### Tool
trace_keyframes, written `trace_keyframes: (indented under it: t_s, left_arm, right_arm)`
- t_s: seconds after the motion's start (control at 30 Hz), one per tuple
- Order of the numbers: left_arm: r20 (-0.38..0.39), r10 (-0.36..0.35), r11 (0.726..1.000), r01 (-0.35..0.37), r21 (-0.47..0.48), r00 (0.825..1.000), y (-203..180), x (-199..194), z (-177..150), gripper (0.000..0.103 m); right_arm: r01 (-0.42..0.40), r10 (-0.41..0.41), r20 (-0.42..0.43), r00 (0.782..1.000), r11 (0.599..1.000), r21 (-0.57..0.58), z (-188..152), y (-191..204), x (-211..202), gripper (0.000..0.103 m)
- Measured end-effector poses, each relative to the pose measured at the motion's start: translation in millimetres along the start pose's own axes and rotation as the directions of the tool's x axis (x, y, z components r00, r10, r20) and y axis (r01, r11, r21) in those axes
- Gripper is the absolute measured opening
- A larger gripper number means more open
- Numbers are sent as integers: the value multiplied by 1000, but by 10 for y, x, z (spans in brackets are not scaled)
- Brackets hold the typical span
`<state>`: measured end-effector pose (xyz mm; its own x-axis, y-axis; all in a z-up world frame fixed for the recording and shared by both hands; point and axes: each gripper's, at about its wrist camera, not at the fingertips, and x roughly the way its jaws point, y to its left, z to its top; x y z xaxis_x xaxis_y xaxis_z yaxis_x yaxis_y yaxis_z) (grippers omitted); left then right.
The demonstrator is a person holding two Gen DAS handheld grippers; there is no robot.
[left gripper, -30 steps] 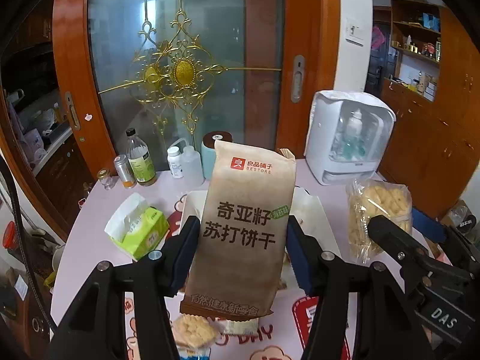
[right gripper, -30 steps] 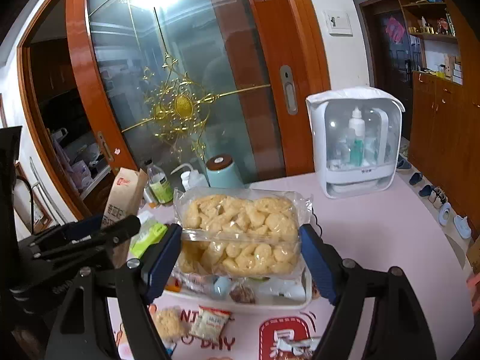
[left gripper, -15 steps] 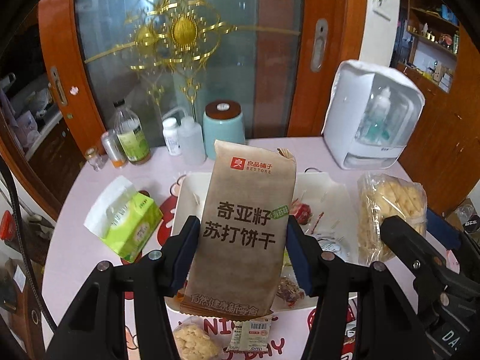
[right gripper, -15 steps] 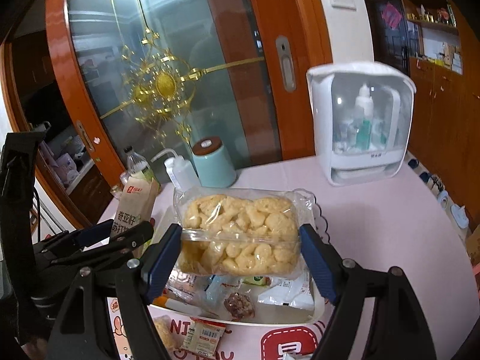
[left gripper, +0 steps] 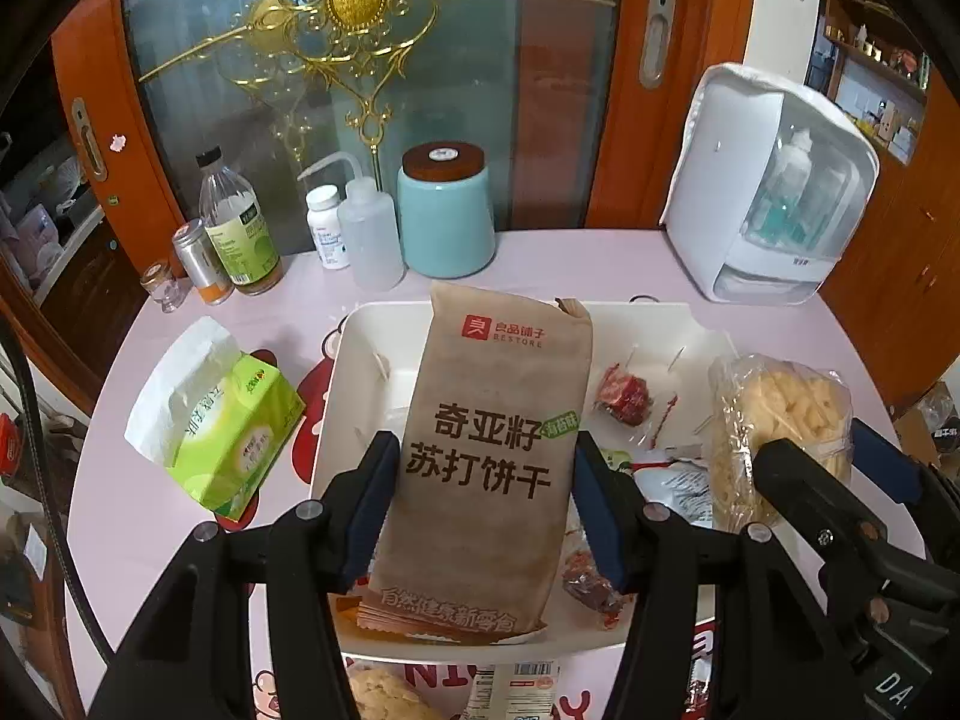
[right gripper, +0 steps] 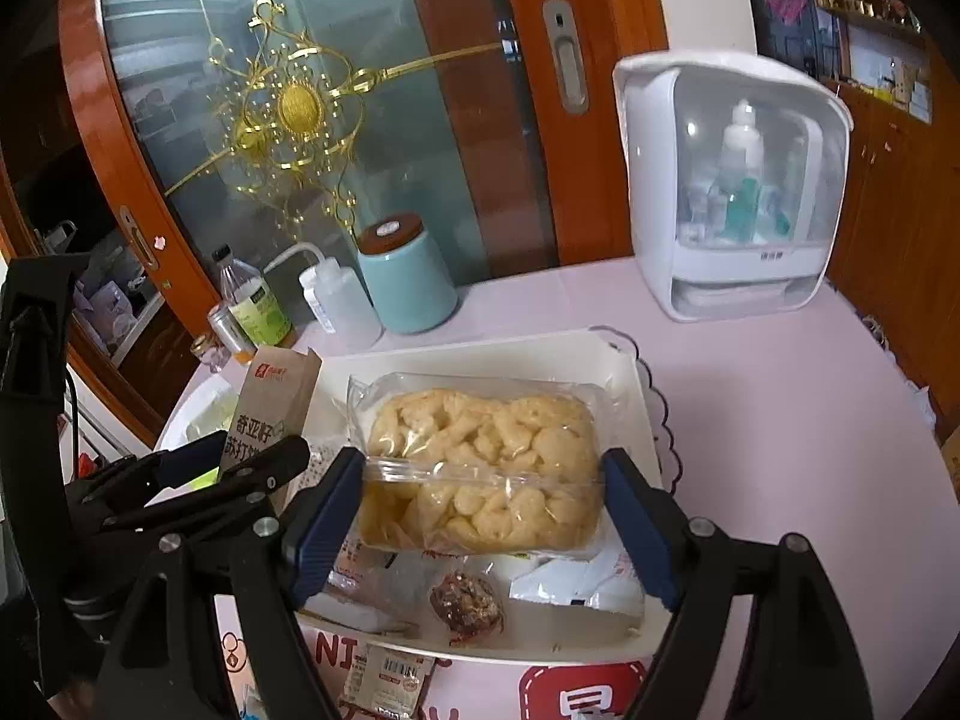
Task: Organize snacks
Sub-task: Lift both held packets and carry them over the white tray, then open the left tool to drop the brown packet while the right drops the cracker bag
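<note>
My left gripper (left gripper: 483, 480) is shut on a tall brown cracker pack (left gripper: 492, 456), held upright over the left half of the white tray (left gripper: 354, 336). In the right wrist view that pack (right gripper: 273, 414) shows at the left. My right gripper (right gripper: 483, 516) is shut on a clear bag of pale puffed snacks (right gripper: 480, 468), held over the tray (right gripper: 624, 372); the bag (left gripper: 780, 420) shows at the right in the left wrist view. Small wrapped snacks (right gripper: 465, 603) lie in the tray under both packs.
Loose snacks (left gripper: 384, 696) and a packet (right gripper: 384, 681) lie on the pink table in front of the tray. A green tissue pack (left gripper: 222, 426) sits left of it. Bottles (left gripper: 243, 234), a teal jar (left gripper: 447, 210) and a white cabinet (left gripper: 774, 192) stand at the back.
Both grippers have come down and forward over the tray with their packs still held; the tray and the things behind it now look larger and lower in view.
</note>
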<state>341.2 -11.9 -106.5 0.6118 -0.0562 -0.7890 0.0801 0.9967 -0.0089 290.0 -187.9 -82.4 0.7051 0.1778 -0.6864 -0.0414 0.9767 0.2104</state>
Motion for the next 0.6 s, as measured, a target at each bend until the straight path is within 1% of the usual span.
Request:
trace_keyframes:
  t_s: [0.03, 0.07, 0.1, 0.13, 0.17, 0.2, 0.27, 0.37, 0.6]
  left_arm:
    - [-3, -1, 1000, 1, 0, 1000, 6, 11, -1, 57]
    - [-9, -2, 1000, 2, -1, 1000, 17, 26, -5, 60]
    - [-12, 0, 1000, 0, -2, 1000, 30, 33, -8, 68]
    - [-12, 4, 1000, -4, -4, 1000, 41, 27, -6, 72]
    - [-7, 8, 1000, -8, -12, 1000, 64, 16, -8, 81]
    - [-3, 2, 1000, -2, -24, 1000, 91, -6, -10, 85]
    - [-1, -15, 999, 15, -35, 1000, 121, -47, -15, 87]
    - [3, -9, 999, 9, -43, 1000, 141, -125, -29, 91]
    - [42, -4, 999, 6, -52, 999, 149, -436, -110, 93]
  right_arm:
    - [-1, 1, -10, 1000, 1000, 0, -14, -7, 32, 81]
    - [1, -1, -13, 1000, 1000, 0, -22, -6, 49, 82]
    - [1, -1, -13, 1000, 1000, 3, -38, -18, 66, 83]
    - [-3, 3, -11, 1000, 1000, 9, -42, -29, 69, 85]
    - [-6, 7, -5, 1000, 1000, 16, -49, -44, 65, 87]
    - [-13, 13, 7, 1000, 1000, 22, -52, -59, 46, 88]
    - [-16, 15, 29, 999, 999, 29, -55, -74, 0, 95]
    - [-21, 20, 39, 999, 999, 30, -66, -80, -63, 96]
    - [-38, 37, 24, 999, 999, 12, -187, -41, -221, 96]
